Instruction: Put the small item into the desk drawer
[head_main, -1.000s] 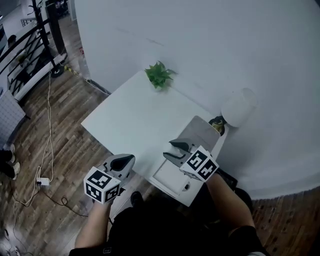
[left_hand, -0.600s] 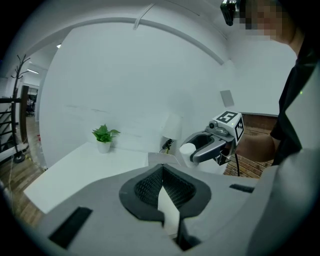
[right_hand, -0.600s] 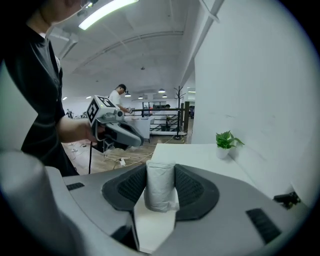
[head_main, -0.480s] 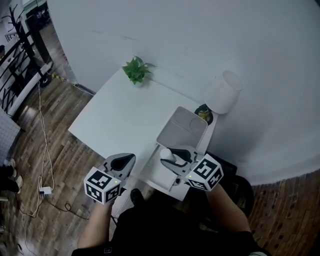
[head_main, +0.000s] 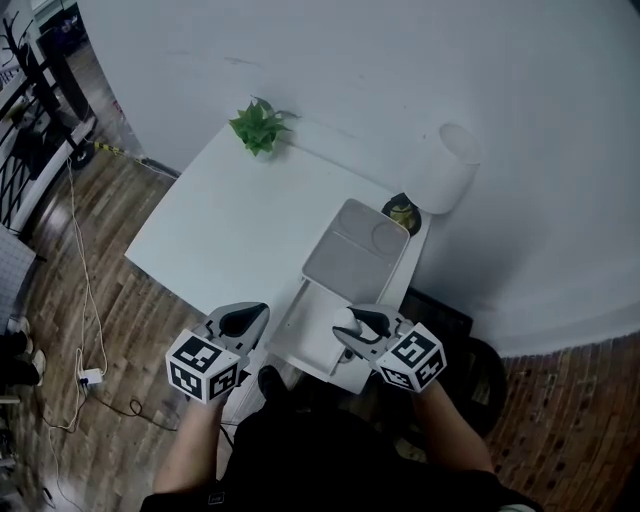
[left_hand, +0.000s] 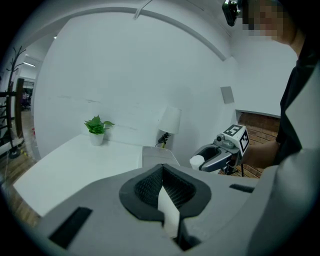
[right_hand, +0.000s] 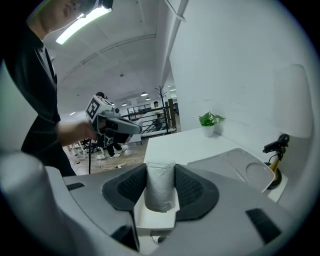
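Observation:
The small item (head_main: 344, 320) is a short pale-grey cylinder, upright (right_hand: 160, 186) between the pads, and my right gripper (head_main: 354, 327) is shut on it. It hangs over the near right part of the open white desk drawer (head_main: 300, 335), whose bare floor (right_hand: 156, 218) shows just beneath it. My left gripper (head_main: 245, 320) is shut with nothing in it, left of the drawer by the desk's front edge. From the left gripper view, the right gripper (left_hand: 212, 159) and the item (left_hand: 196, 161) appear at the right.
A grey tray (head_main: 358, 255) lies on the white desk (head_main: 230, 230) just behind the drawer. A white lamp (head_main: 447, 170) and a small dark object stand at the back right, a potted plant (head_main: 256, 125) at the back left. Wooden floor and cables lie left.
My right gripper has carried the item back from the tray's near edge toward me, over the open drawer. The left gripper has held its place.

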